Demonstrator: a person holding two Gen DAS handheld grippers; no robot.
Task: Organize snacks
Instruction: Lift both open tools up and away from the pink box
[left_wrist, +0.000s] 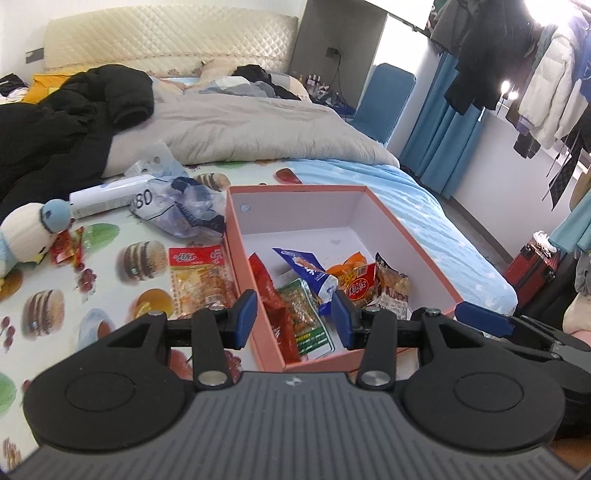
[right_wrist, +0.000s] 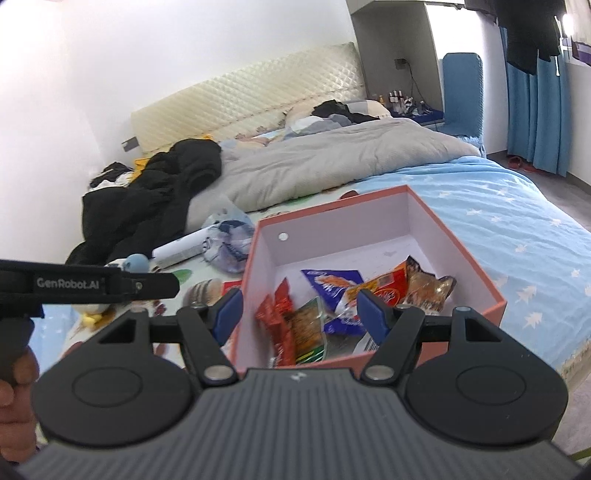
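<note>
Pink cardboard box (left_wrist: 406, 236), centre frame on the bed (left_wrist: 443, 206), holds snack packets (left_wrist: 306, 314); both grippers, left gripper (left_wrist: 294, 317) and right gripper (right_wrist: 300, 314), hover with jaws released, empty.

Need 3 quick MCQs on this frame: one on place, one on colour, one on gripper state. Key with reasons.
1. Where does the yellow snack packet lie?
A. inside the box
B. on the mat left of the box
C. on the grey quilt

2. What colour is the outside of the box?
A. salmon pink
B. green
C. black

3. How is the left gripper?
A. shut on a packet
B. open, holding nothing
C. out of view

Key: B, the packet sits on the printed mat beside the box wall; A, the outer wall and rim are pink; B, the pads stand apart with nothing between them.
</note>
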